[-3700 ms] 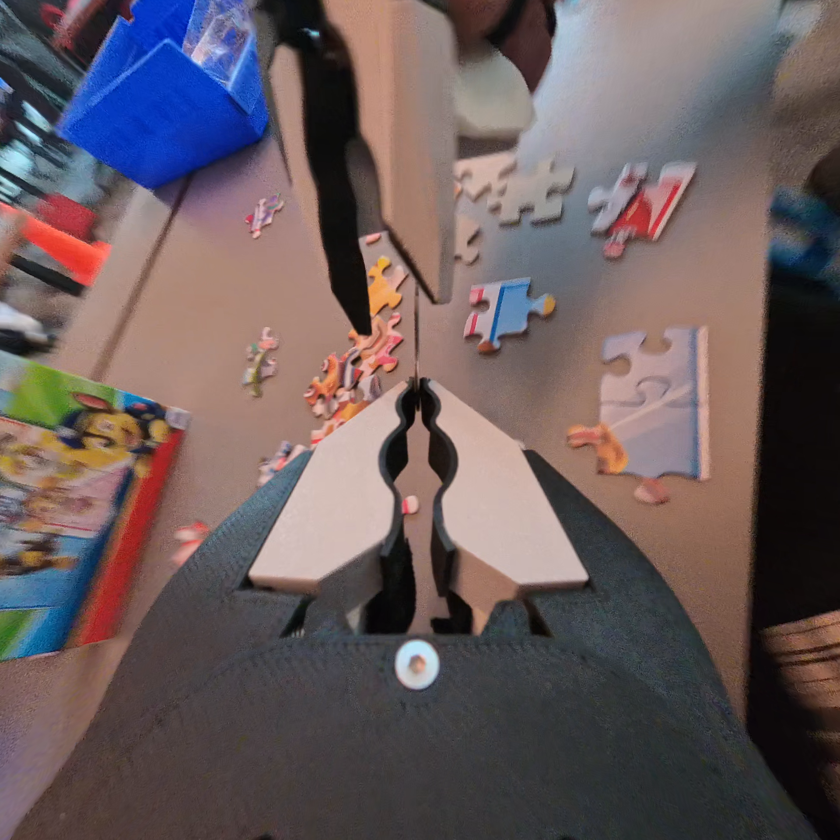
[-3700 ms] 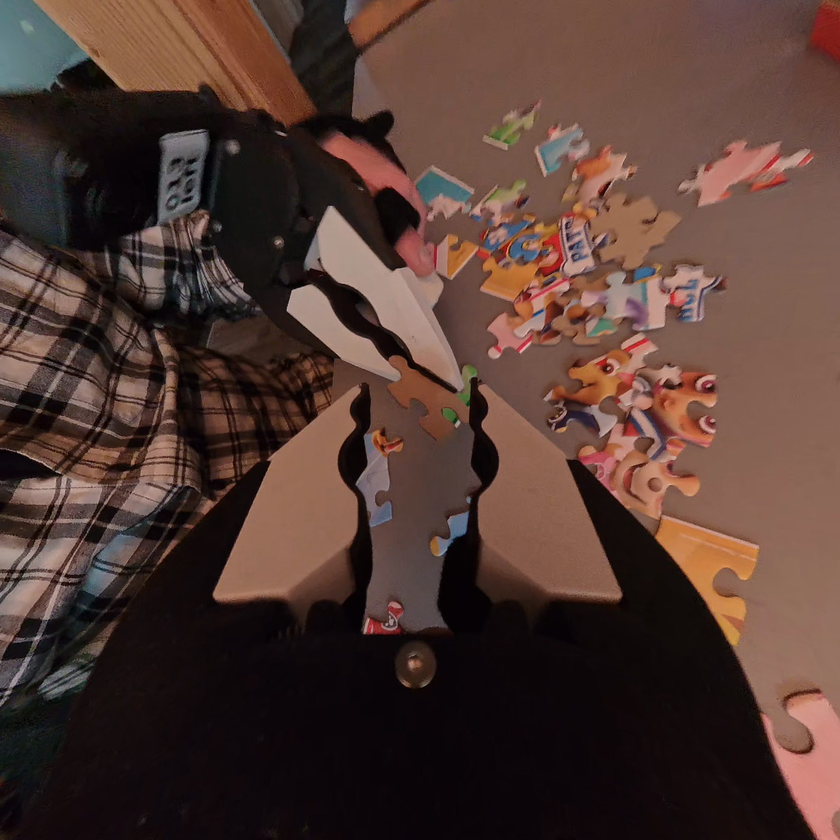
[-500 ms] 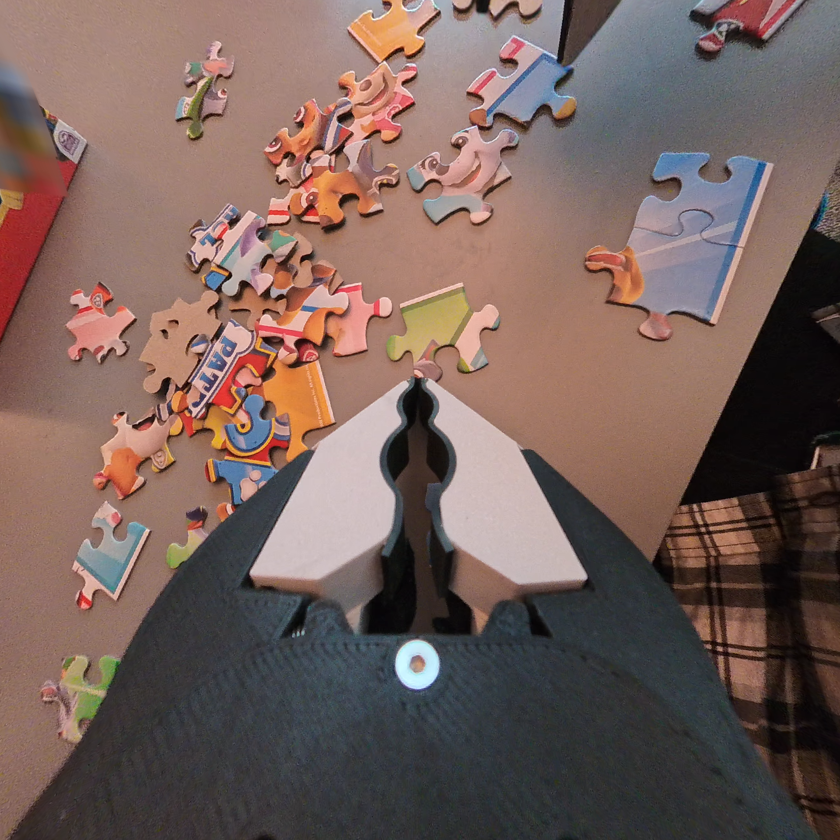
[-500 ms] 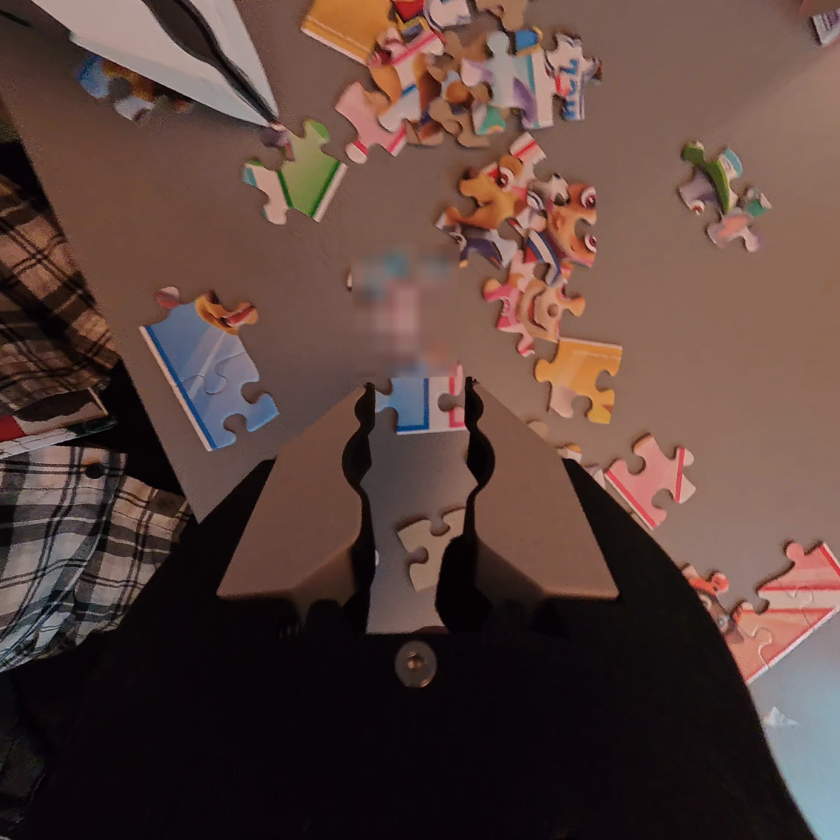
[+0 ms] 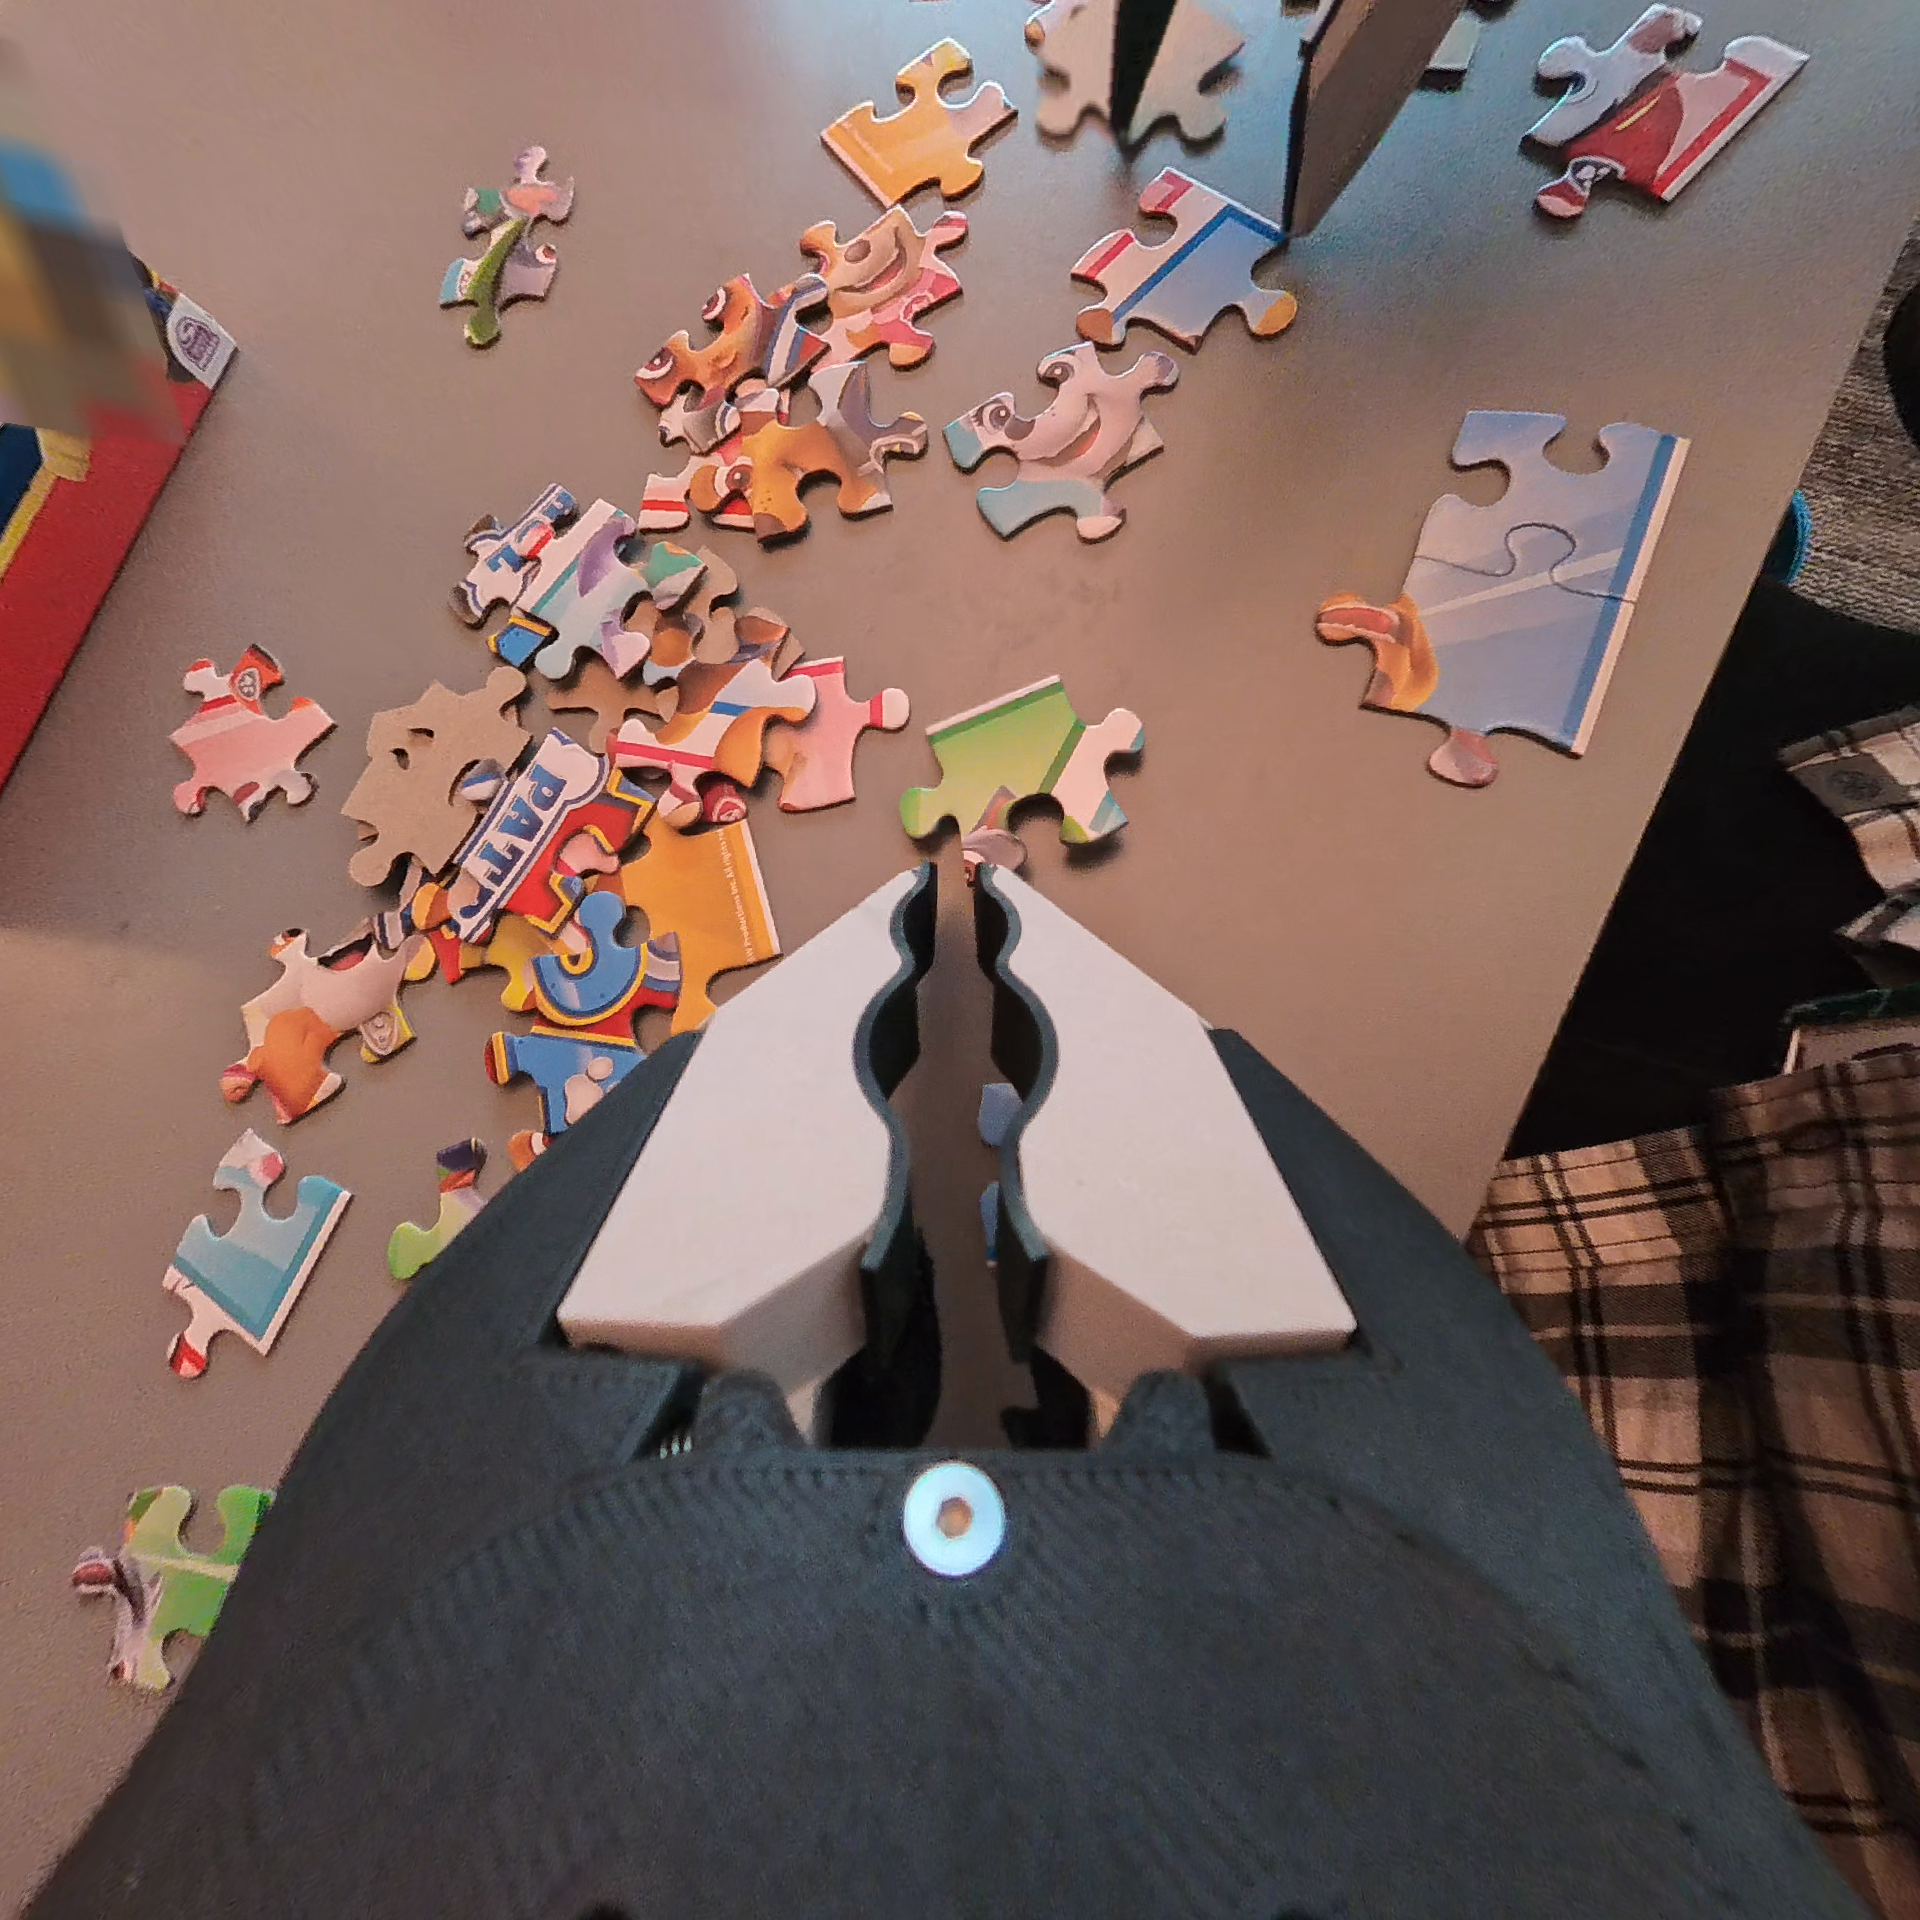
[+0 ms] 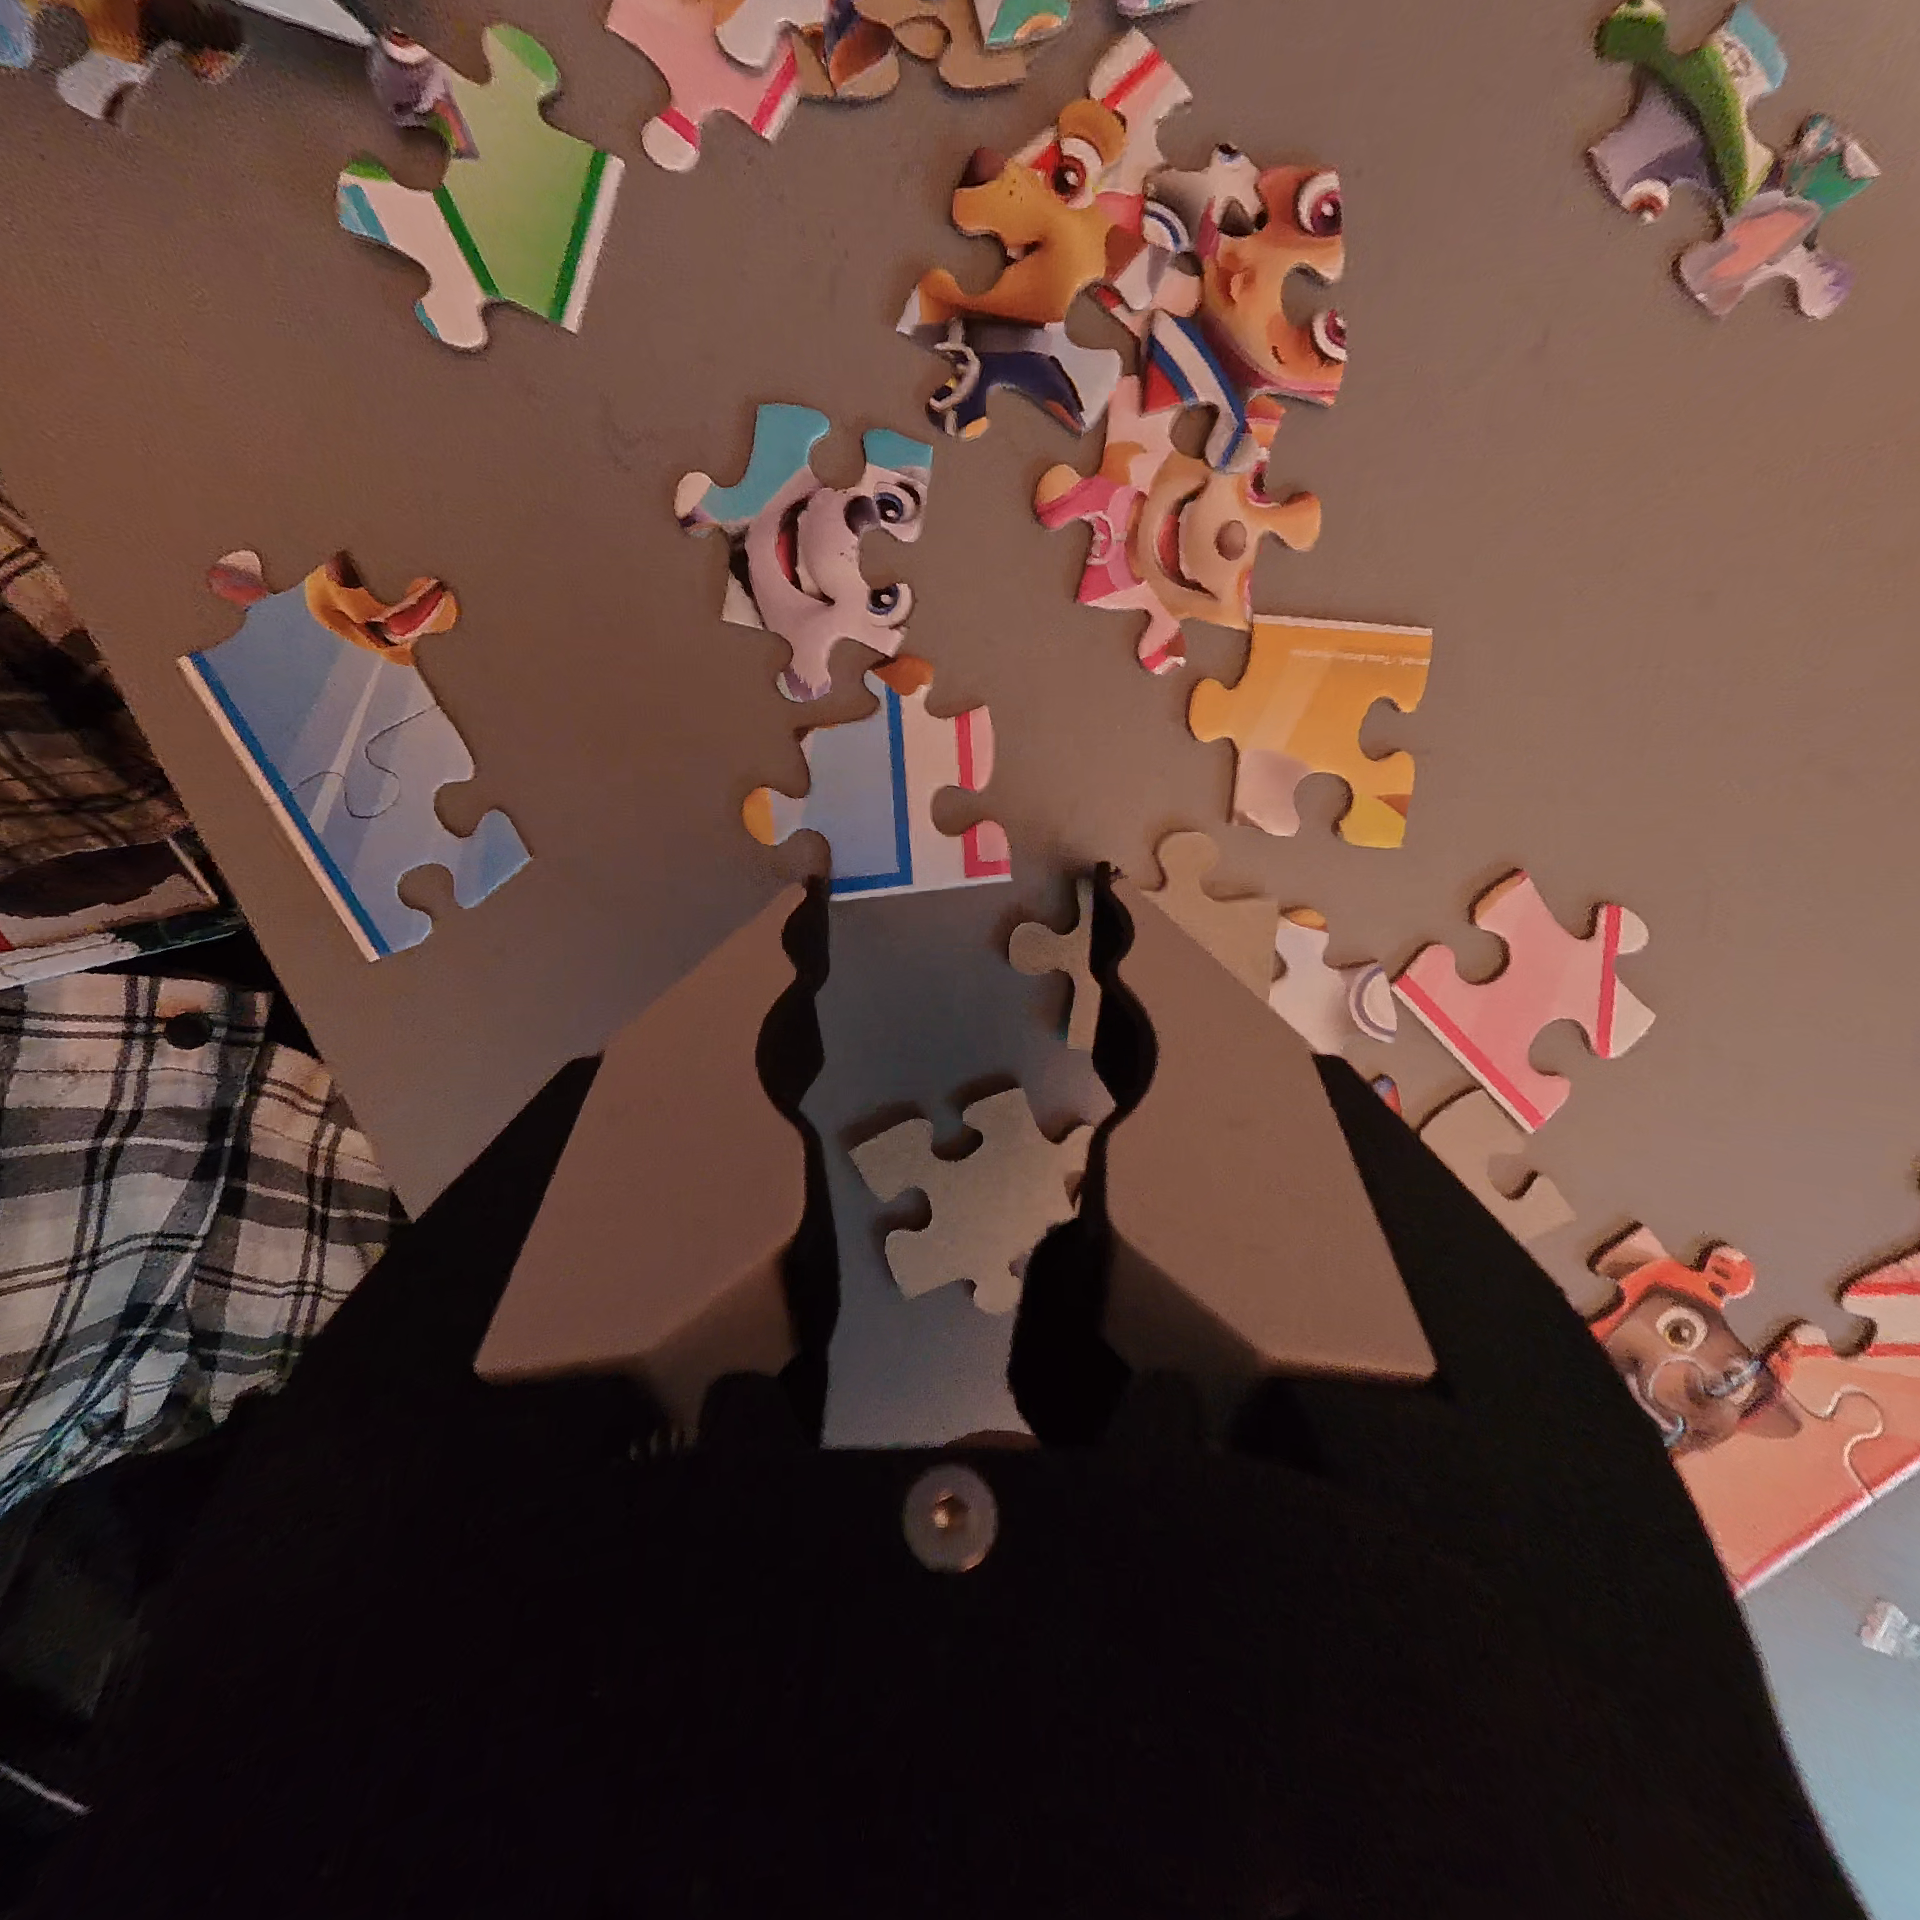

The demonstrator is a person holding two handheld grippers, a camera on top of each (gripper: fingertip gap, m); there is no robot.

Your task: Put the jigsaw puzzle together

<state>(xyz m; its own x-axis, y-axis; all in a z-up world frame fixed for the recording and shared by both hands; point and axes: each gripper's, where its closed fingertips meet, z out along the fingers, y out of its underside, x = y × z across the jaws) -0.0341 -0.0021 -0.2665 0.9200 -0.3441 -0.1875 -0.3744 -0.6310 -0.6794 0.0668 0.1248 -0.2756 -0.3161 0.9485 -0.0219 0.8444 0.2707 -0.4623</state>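
Loose jigsaw pieces lie on the grey table (image 5: pixel 1299 935). My left gripper (image 5: pixel 954 875) has its jaws a narrow gap apart and holds nothing. A green edge piece (image 5: pixel 1023 764) lies flat just beyond its tips and also shows in the right wrist view (image 6: pixel 509 197). My right gripper (image 6: pixel 956 888) is open and empty. A blue, white and pink piece (image 6: pixel 904 800) lies just past its tips, and a face-down grey piece (image 6: pixel 977 1195) lies between its fingers. Two joined blue edge pieces (image 6: pixel 332 758) lie to its left, near the table edge (image 5: pixel 1527 592).
A pile of mixed pieces (image 5: pixel 623 727) lies left of the left gripper, with the puzzle box (image 5: pixel 62 540) at the far left. The table edge and a person's plaid shirt (image 5: pixel 1714 1351) are on the right. A partly joined pink section (image 6: pixel 1818 1434) lies at the right.
The left gripper held a piece on edge 3.7 s ago; the green piece now lies flat and the jaws have parted slightly. The right gripper has shifted a little towards the blue, white and pink piece.
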